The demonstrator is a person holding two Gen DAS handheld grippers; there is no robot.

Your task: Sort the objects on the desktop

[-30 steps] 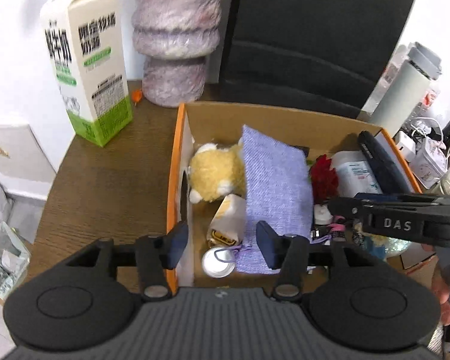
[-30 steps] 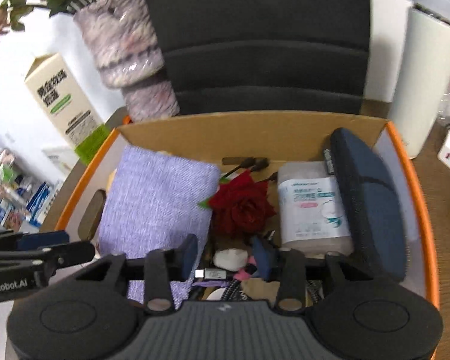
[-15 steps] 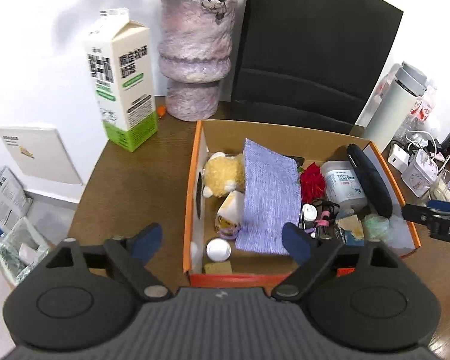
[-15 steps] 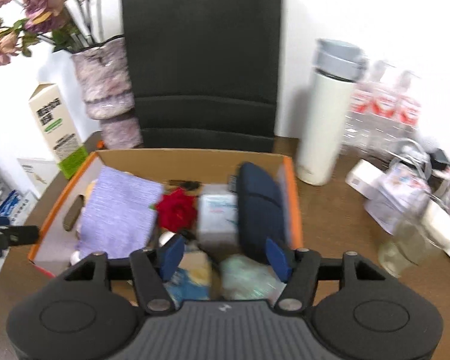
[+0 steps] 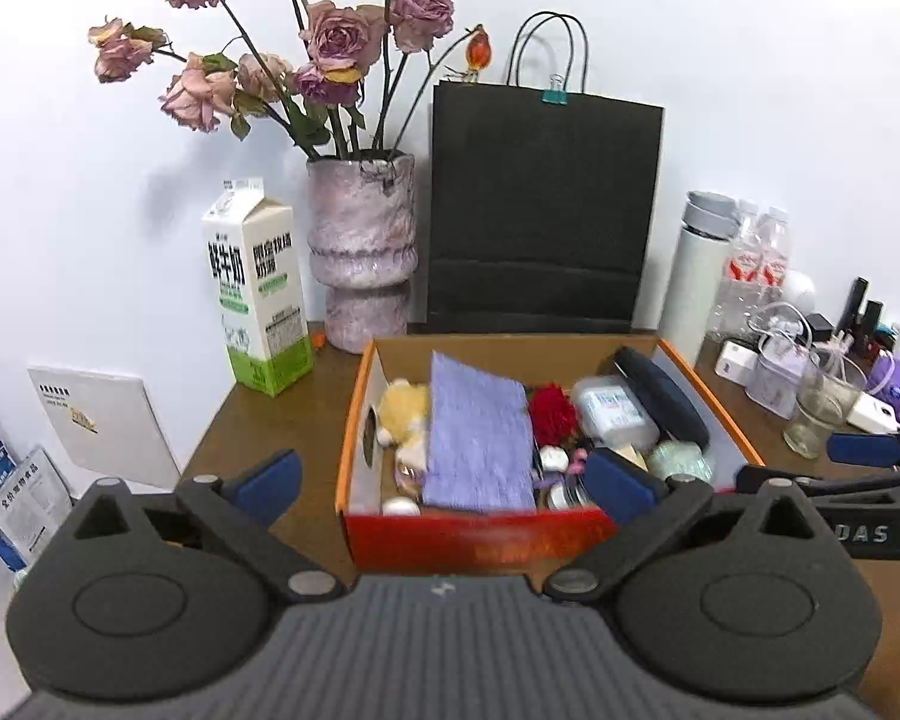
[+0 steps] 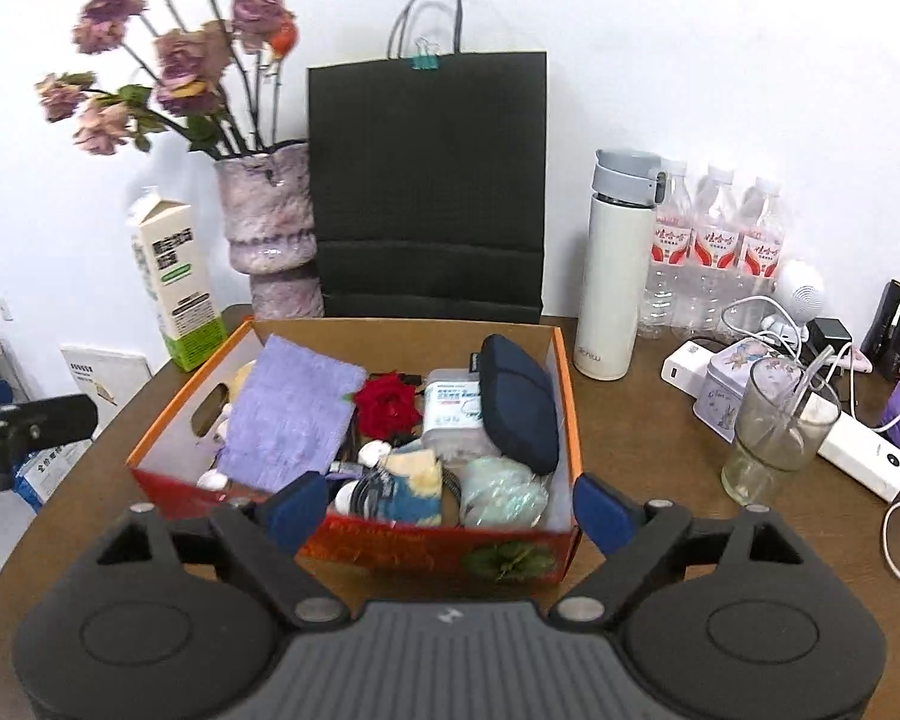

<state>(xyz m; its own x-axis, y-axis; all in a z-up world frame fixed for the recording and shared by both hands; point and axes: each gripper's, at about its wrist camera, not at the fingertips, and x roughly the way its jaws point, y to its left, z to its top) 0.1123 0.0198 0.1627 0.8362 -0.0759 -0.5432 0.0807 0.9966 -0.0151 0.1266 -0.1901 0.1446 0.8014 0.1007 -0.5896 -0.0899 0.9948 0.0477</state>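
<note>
**Both grippers pulled back from the filled box**

The orange cardboard box (image 5: 354,420) sits on the brown tabletop (image 5: 258,426), just ahead of the left hand-held gripper (image 5: 444,480) and the right hand-held gripper (image 6: 444,504). Both are spread wide and hold nothing.

A second ago both were low over the box with jaws much narrower; since then they have drawn back and up and spread apart, so the whole box and the wall behind it show.

Inside the box lie a purple cloth (image 5: 477,438), a yellow plush toy (image 5: 403,411), a red rose (image 6: 387,405), a white wipes pack (image 6: 453,405), a dark blue case (image 6: 519,402) leaning on the right wall, and a pale green bundle (image 6: 501,492) near the front. Smaller items among them are too cluttered to tell.
</note>
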